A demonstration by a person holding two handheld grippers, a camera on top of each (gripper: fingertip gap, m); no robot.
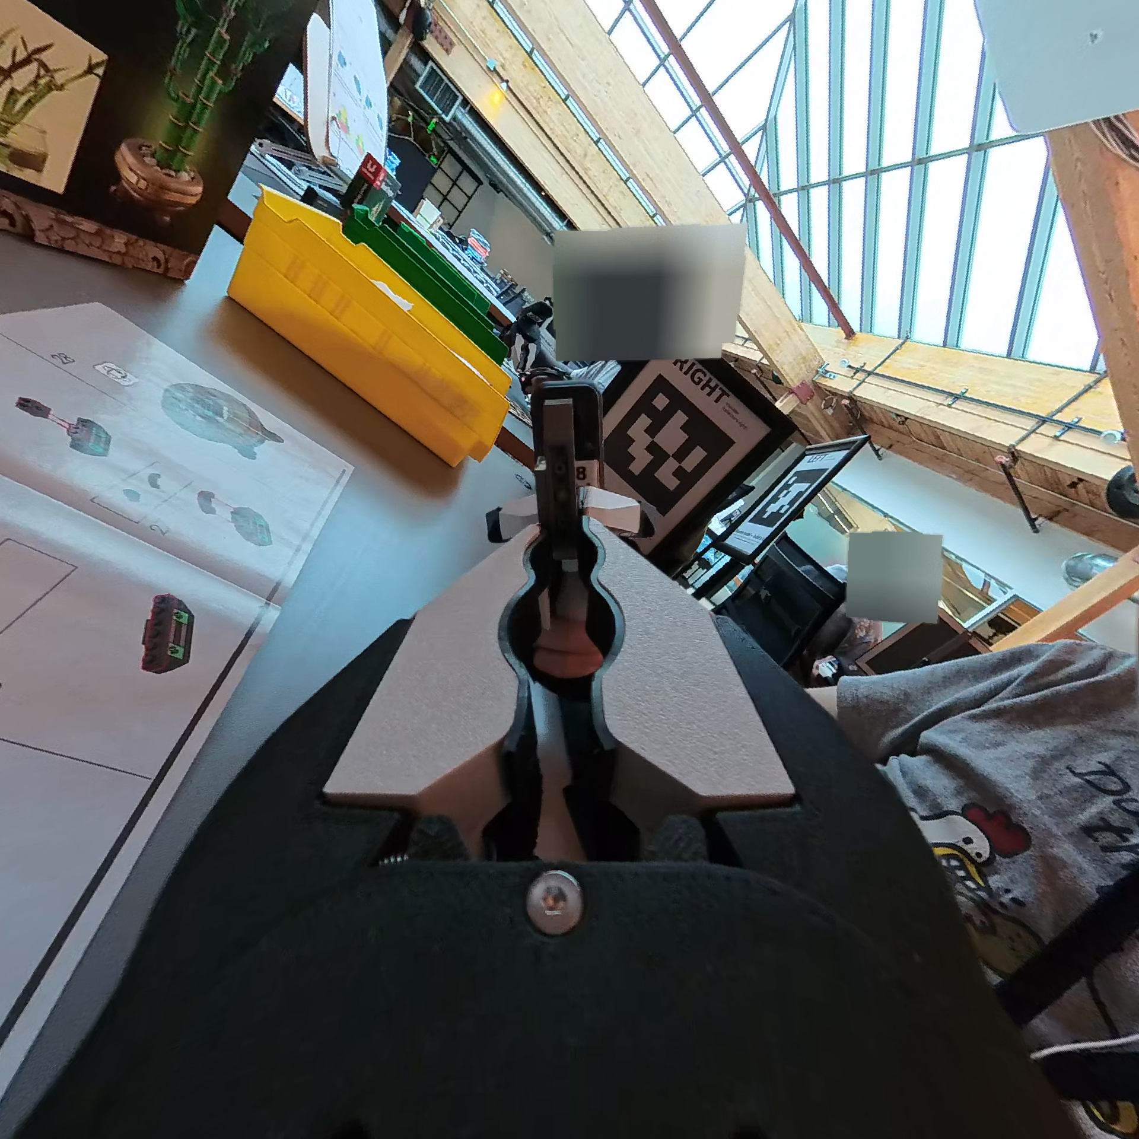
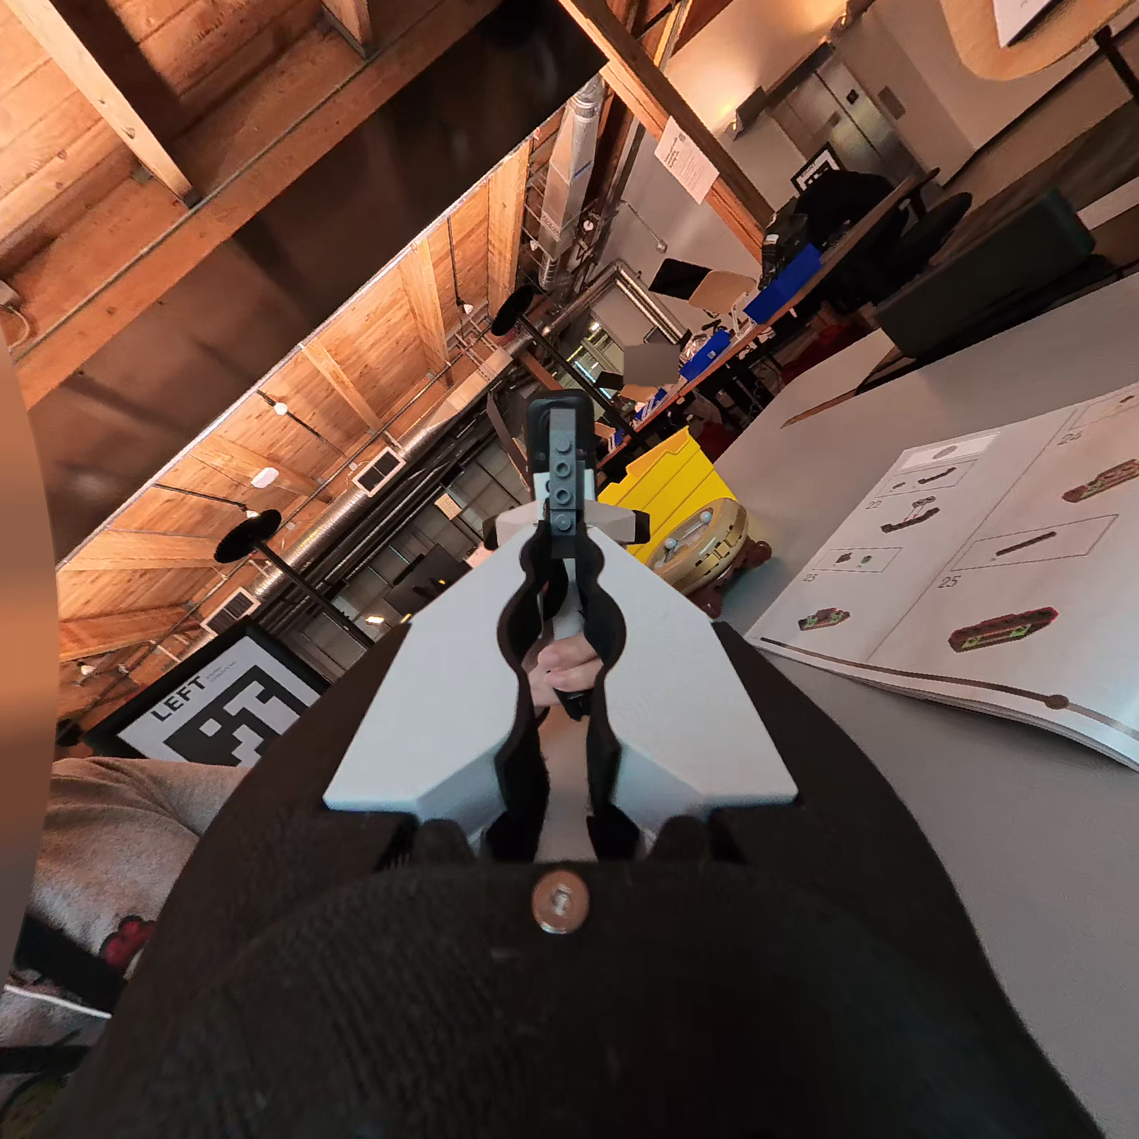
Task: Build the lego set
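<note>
Currently, a narrow dark grey plate (image 2: 564,493) is being held up in the air between the two grippers, well above the table (image 2: 863,924). In the right wrist view its long axis is running straight ahead, in line with the fingers, studs turned toward the camera. The right gripper (image 2: 562,536) is being kept nearly closed on the near end of that plate. From the opposite side, the left gripper (image 1: 559,530) is being kept just as narrow on the same piece (image 1: 559,474), seen edge-on there, though whether a second part is being pinched with it cannot be told. The two grippers are being pointed at each other, tips almost meeting, so neither is nearer. An open instruction booklet (image 2: 986,585) is lying on the table beside them, with a yellow bin (image 1: 370,345) beyond. Judging by this, any pressing would have to be directed along that shared axis.
</note>
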